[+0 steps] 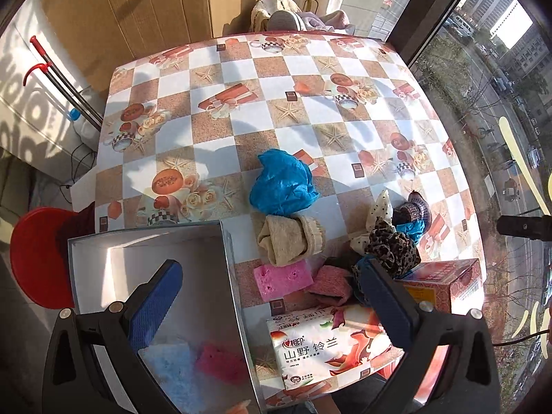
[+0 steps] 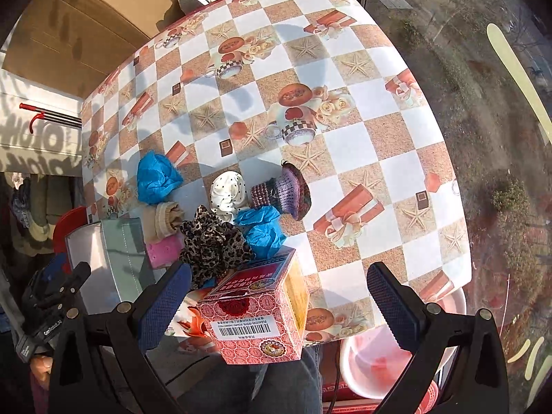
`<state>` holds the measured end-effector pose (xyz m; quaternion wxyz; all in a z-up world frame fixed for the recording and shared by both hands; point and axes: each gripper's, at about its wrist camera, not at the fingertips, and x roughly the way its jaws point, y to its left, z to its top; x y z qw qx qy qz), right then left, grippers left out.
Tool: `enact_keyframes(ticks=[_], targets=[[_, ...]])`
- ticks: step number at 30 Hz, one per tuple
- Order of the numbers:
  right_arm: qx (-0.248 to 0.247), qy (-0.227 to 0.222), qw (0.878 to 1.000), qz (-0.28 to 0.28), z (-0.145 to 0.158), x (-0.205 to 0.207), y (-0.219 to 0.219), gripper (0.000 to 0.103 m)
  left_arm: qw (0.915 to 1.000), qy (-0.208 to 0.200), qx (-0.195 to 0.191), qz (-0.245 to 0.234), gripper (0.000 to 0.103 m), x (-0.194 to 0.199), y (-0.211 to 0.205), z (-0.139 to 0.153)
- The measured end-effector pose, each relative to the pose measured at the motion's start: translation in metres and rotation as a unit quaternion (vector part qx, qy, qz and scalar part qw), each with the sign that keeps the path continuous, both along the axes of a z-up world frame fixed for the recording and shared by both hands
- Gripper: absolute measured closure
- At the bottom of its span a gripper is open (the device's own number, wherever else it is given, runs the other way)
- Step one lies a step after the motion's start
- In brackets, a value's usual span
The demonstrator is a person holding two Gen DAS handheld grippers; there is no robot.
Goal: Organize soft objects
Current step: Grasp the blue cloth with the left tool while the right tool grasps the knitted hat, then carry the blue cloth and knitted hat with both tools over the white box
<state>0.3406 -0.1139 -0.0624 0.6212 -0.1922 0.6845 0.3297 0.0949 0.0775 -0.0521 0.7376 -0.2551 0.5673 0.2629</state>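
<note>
Soft things lie on the checked table (image 1: 241, 79): a blue crumpled bag (image 1: 281, 183), a beige sock (image 1: 291, 239), a pink sponge (image 1: 283, 279), a pink knit cloth (image 1: 331, 281), a leopard scrunchie (image 1: 391, 246), a polka-dot cloth (image 1: 379, 208) and a purple knit piece (image 1: 417, 208). A grey box (image 1: 151, 262) at the near left holds a light blue sponge (image 1: 169, 362) and a red sponge (image 1: 220, 362). My left gripper (image 1: 272, 296) is open and empty over the box's right wall. My right gripper (image 2: 279, 296) is open and empty above a red carton (image 2: 262, 314).
A tissue pack (image 1: 327, 341) lies at the near edge beside the red carton (image 1: 438, 283). A red stool (image 1: 38, 258) stands left of the table. A window (image 1: 500, 103) runs along the right. A pink basin (image 2: 386, 358) sits below the table's near right corner.
</note>
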Motion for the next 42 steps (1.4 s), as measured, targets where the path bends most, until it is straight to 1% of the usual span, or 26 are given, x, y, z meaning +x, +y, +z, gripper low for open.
enact_keyframes(ticks=[3,8,13,15,18,20,21,23,24,27,32,36,38,42], targets=[[-0.017,0.015,1.0,0.007,-0.033,0.014,0.004,0.0,0.9998,0.015,-0.01,-0.001,0.0,0.032,0.01,-0.017],[-0.032,0.042,0.998,0.035,-0.083,0.024,0.028,0.0,0.9982,0.058,-0.015,0.007,0.0,0.071,0.027,-0.054],[-0.058,0.075,0.993,0.07,-0.13,0.026,0.057,0.0,0.9946,0.102,-0.013,0.017,0.0,0.094,0.04,-0.091],[-0.072,0.09,0.99,0.085,-0.147,0.024,0.064,0.0,0.9924,0.119,-0.018,0.026,0.0,0.099,0.046,-0.106],[-0.089,0.093,0.987,0.094,-0.166,0.026,0.066,0.0,0.9903,0.13,-0.029,0.041,0.0,0.103,0.053,-0.121],[-0.089,0.096,0.988,0.085,-0.173,0.032,0.061,0.0,0.9892,0.136,-0.03,0.047,0.0,0.106,0.056,-0.129],[-0.095,0.083,0.989,0.077,-0.174,0.037,0.056,0.0,0.9887,0.139,-0.031,0.049,0.0,0.107,0.057,-0.132],[-0.119,0.041,0.99,0.067,-0.175,0.047,0.047,0.0,0.9876,0.144,-0.035,0.052,0.0,0.109,0.059,-0.139],[-0.125,0.031,0.99,0.062,-0.175,0.052,0.043,0.0,0.9872,0.146,-0.038,0.052,0.0,0.11,0.059,-0.142],[-0.11,0.056,0.991,0.047,-0.178,0.058,0.033,0.0,0.9862,0.151,-0.041,0.053,0.0,0.113,0.058,-0.151],[-0.12,0.054,0.99,0.059,-0.194,0.054,0.024,0.0,0.9831,0.168,-0.047,0.055,0.0,0.114,0.057,-0.166],[-0.133,0.013,0.988,0.083,-0.196,0.042,0.019,0.0,0.9811,0.177,-0.053,0.057,0.0,0.112,0.057,-0.177],[-0.127,0.011,0.989,0.081,-0.195,0.041,0.015,0.0,0.9798,0.183,-0.057,0.058,0.0,0.113,0.058,-0.182],[-0.129,0.012,0.988,0.08,-0.196,0.043,0.011,0.0,0.9814,0.171,-0.065,0.059,0.0,0.111,0.061,-0.185]])
